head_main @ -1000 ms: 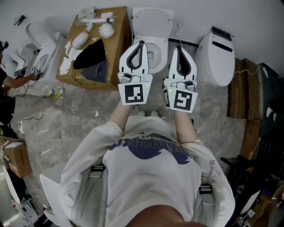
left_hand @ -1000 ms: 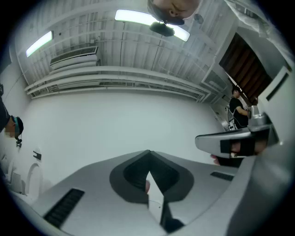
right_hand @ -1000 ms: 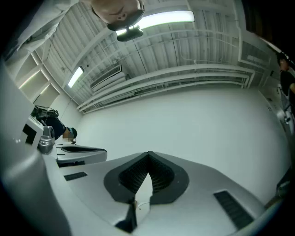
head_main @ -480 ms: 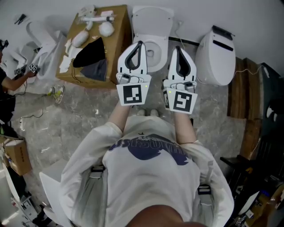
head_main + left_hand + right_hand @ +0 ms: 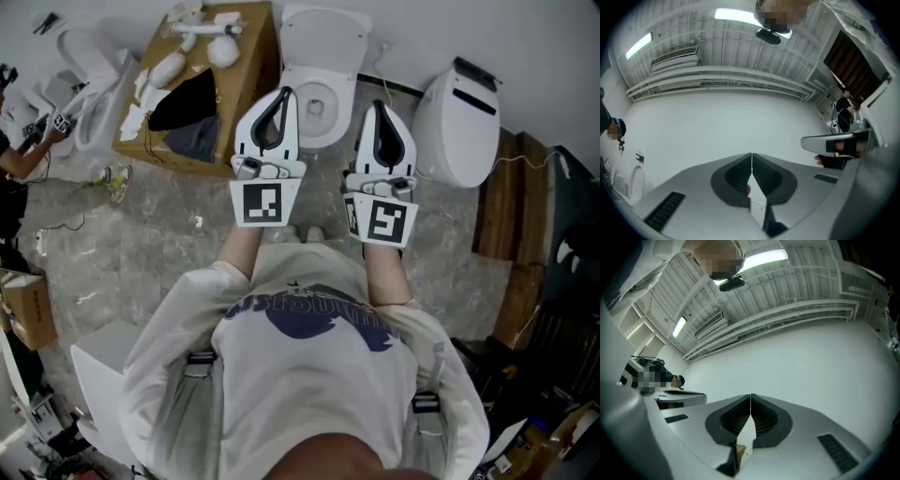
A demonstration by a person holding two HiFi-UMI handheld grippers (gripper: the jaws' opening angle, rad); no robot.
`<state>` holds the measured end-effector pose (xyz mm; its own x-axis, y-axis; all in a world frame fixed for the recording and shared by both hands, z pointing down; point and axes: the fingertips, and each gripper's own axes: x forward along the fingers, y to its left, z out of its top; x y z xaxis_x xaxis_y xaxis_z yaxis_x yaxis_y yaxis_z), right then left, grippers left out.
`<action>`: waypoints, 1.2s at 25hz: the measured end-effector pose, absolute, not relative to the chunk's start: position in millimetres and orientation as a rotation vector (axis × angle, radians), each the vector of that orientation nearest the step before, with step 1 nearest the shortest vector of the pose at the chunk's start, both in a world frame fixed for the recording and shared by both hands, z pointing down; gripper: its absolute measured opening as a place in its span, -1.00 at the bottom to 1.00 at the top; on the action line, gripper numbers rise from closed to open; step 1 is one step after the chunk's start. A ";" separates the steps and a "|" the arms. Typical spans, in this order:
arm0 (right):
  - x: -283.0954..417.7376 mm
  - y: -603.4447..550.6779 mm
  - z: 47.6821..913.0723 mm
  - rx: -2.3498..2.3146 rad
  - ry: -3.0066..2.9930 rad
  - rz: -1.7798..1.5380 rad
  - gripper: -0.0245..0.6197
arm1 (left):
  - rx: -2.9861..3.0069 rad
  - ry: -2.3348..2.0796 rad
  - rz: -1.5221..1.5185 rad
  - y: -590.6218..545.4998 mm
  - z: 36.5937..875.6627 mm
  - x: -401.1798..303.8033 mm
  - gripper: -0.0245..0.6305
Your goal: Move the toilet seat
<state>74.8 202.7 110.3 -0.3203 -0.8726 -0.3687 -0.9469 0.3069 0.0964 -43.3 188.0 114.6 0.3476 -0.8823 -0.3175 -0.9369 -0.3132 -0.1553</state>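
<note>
Grippers side by side in front of the person: left gripper (image 5: 284, 94) and right gripper (image 5: 378, 105), jaws closed on nothing, tips toward the wall; toilet seat (image 5: 330, 127) seen between them, down on the bowl.

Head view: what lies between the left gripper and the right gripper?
In the head view, the open toilet bowl shows in the gap between the left gripper and the right gripper. Both grippers are shut and empty.

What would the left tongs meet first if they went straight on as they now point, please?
Most likely the bare white wall; nothing nearer shows ahead of the left tongs.
</note>
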 end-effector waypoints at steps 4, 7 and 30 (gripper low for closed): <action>86.6 194.3 112.5 -1.614 2.359 0.438 -0.89 | -2.263 1.643 0.182 181.0 117.4 -34.0 -0.93; 92.6 183.2 117.6 -1.594 2.368 0.413 -0.89 | -2.242 1.664 0.156 171.6 118.8 -31.7 -0.93; 27.6 4.3 158.2 -1.730 2.397 0.346 -0.88 | -2.399 1.597 0.109 -26.5 159.6 -99.5 -0.93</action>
<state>27.6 4.3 158.2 -0.3155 -0.9106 -0.2669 -0.9489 0.3023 0.0903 -99.5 -26.5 159.6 0.3940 -0.8965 -0.2024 -0.9157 -0.3640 -0.1704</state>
